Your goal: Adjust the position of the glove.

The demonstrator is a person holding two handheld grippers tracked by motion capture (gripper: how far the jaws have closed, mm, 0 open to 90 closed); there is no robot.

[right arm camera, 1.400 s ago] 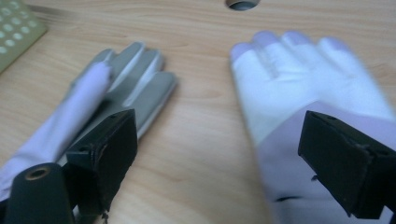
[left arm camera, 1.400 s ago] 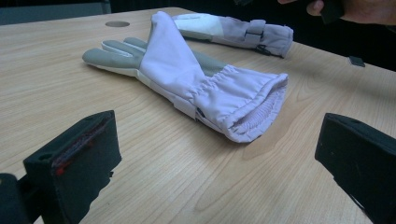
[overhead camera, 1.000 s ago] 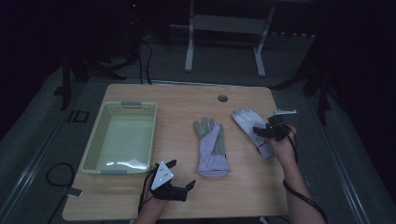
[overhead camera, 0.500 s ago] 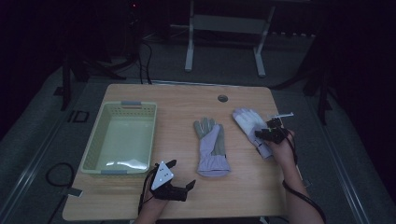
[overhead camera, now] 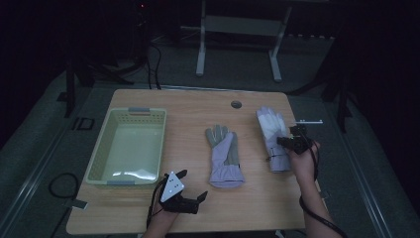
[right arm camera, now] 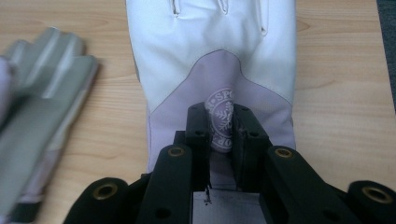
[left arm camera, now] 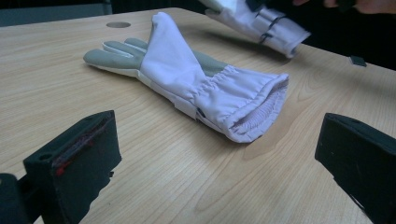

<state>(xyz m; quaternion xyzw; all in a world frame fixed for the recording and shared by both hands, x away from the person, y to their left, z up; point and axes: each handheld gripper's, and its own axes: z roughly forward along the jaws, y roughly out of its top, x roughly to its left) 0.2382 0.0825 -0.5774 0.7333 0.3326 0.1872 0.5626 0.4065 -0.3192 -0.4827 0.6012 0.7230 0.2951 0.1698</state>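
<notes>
Two white and lilac gloves lie on the wooden table point(overhead camera: 198, 106). The middle glove point(overhead camera: 224, 156) point(left arm camera: 187, 79) lies flat, cuff toward the near edge. My left gripper point(overhead camera: 192, 185) point(left arm camera: 215, 163) rests just near-left of that cuff, jaws wide open and empty. The right glove point(overhead camera: 271, 131) point(right arm camera: 210, 60) lies near the table's right edge. My right gripper point(overhead camera: 281, 142) point(right arm camera: 219, 126) sits over its back; its jaws have just been closing and now pinch a fold of fabric at the round logo. In the left gripper view the right glove's cuff point(left arm camera: 275, 30) sits slightly raised.
A pale green plastic basket point(overhead camera: 101, 153) stands empty on the left half of the table. A round cable hole point(overhead camera: 236, 104) sits near the far edge. Beyond the table, a metal stand point(overhead camera: 237, 44) rises from the dark floor.
The right gripper has shifted slightly to the right and nearer, still over the right glove. The left gripper and the middle glove have stayed put.
</notes>
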